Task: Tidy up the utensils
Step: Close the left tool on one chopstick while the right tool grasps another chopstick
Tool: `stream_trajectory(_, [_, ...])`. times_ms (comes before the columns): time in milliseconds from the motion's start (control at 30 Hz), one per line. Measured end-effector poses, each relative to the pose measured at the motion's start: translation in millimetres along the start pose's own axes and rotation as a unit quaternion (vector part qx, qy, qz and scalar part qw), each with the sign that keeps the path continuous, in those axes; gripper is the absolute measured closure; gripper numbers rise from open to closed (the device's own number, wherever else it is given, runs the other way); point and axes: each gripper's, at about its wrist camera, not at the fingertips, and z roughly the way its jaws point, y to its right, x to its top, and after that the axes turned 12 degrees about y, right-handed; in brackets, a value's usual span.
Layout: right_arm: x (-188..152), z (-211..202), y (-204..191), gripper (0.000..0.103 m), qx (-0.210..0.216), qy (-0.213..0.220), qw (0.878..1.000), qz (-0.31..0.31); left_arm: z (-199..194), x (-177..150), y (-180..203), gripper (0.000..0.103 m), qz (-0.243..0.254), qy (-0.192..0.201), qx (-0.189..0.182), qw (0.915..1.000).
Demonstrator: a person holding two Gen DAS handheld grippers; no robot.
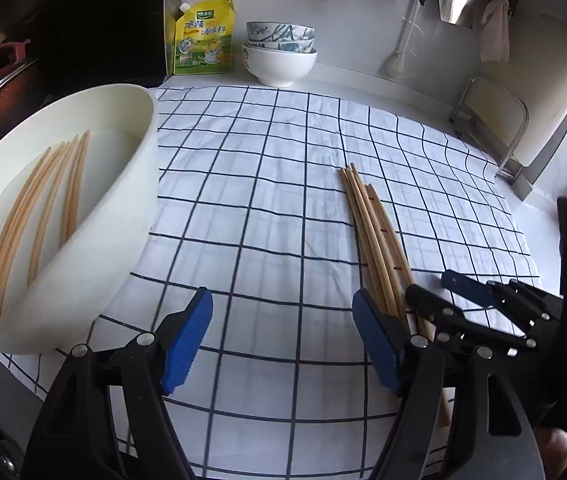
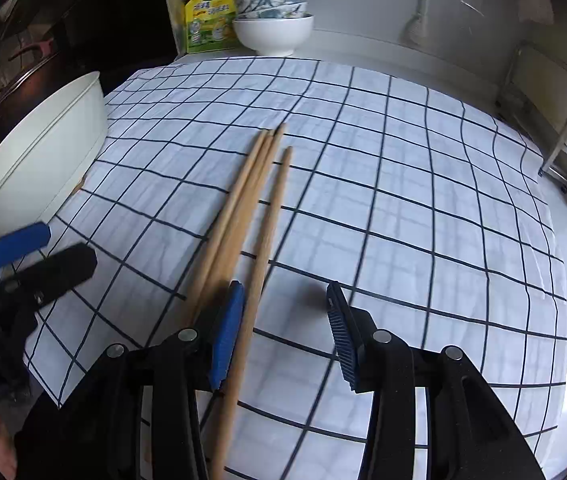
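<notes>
Left claw point(image 1: 283, 344) hangs wide open and empty over the checked cloth point(image 1: 275, 184) on the tabletop, beside a white tub point(image 1: 123, 216) already holding several chopsticks point(image 1: 43, 208), apparently the collecting point. To its right, four loose chopsticks point(image 2: 251, 216) lie bunched on the cloth, seemingly gathered for pickup; the right claw point(image 2: 283, 336), half-open, straddles one without pinching it.

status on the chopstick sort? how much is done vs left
Done: a batch of chopsticks already lies in the white basin. In hand: nothing gripped; the right gripper stands open with one chopstick from the loose bundle between its fingers, and the left gripper is open and empty. Left: that bundle, four visible, on the checked cloth.
</notes>
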Motion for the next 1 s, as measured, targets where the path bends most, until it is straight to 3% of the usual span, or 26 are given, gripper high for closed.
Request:
stream_trajectory(500, [-3.4,-6.0,41.8,0.062,-0.011,0.012,0.999,0.049,22.0,-5.1,34.9,0.03,0.03,-0.007,-0.008,0.9995])
stream_trajectory(1000, [-3.9,-8.9,46.3,0.061,-0.002,0.013,0.998,0.061,38.0,-12.1,41.5,0.028,0.054,-0.022,0.024,0.998])
